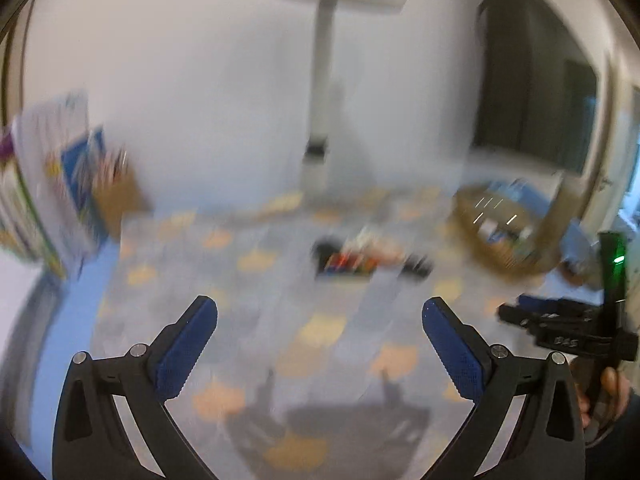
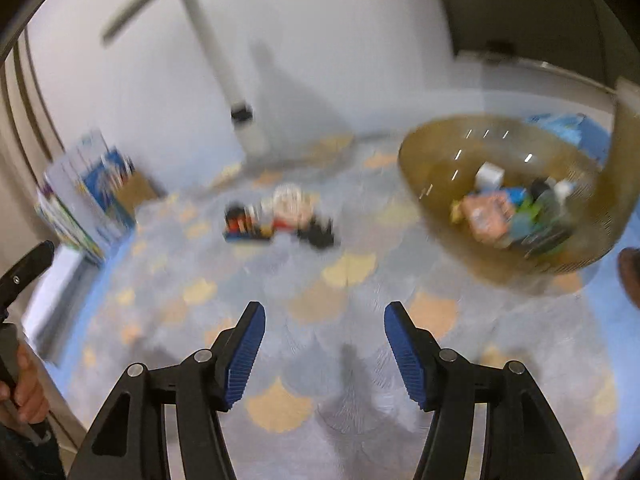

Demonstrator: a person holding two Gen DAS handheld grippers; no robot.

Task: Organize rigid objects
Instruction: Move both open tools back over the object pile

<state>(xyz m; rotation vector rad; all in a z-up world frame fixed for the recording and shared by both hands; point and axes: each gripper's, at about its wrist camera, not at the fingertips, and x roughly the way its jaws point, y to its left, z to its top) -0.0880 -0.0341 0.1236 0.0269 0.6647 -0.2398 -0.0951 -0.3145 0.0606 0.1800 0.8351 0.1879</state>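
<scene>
Both views are blurred by motion. A small heap of toys (image 2: 276,220) lies on the patterned cloth, with a dark box of coloured pieces (image 1: 348,266) at its left and a black object (image 2: 318,234) at its right. At the right stands a woven basket (image 2: 436,152) holding several items. My left gripper (image 1: 320,312) is wide open above the cloth, nothing between its blue pads. My right gripper (image 2: 324,316) is open too, about half as wide, with nothing in it. It also shows at the right edge of the left wrist view (image 1: 520,312).
A stack of books and boxes (image 2: 92,196) leans against the wall at the left. A white lamp post (image 1: 324,80) rises behind the toys. The grey-blue cloth with orange scallops (image 2: 348,268) covers the table. A hand (image 2: 24,396) grips the left tool's handle.
</scene>
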